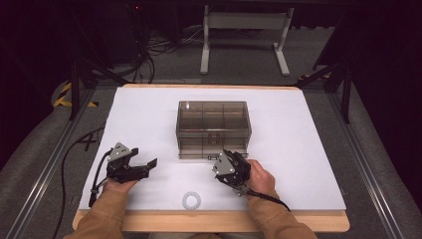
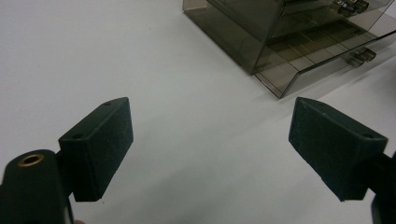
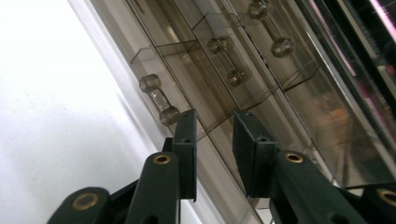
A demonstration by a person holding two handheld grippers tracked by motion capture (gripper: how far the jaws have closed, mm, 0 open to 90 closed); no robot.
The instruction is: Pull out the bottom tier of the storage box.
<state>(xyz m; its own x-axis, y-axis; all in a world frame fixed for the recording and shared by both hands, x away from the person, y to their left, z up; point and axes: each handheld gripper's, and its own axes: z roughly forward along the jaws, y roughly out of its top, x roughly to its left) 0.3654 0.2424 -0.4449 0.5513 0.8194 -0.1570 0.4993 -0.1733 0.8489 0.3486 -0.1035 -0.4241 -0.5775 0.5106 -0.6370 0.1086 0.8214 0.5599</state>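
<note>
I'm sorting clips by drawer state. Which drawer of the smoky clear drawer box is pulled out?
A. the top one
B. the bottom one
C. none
B: the bottom drawer juts out past the drawer box front, while those above sit flush.

Left tongs (image 2: 205,149) wide open, nothing between pads, over bare white tabletop (image 2: 140,56). Smoky clear drawer box (image 2: 280,42) sits beyond, toward the upper right.
</note>
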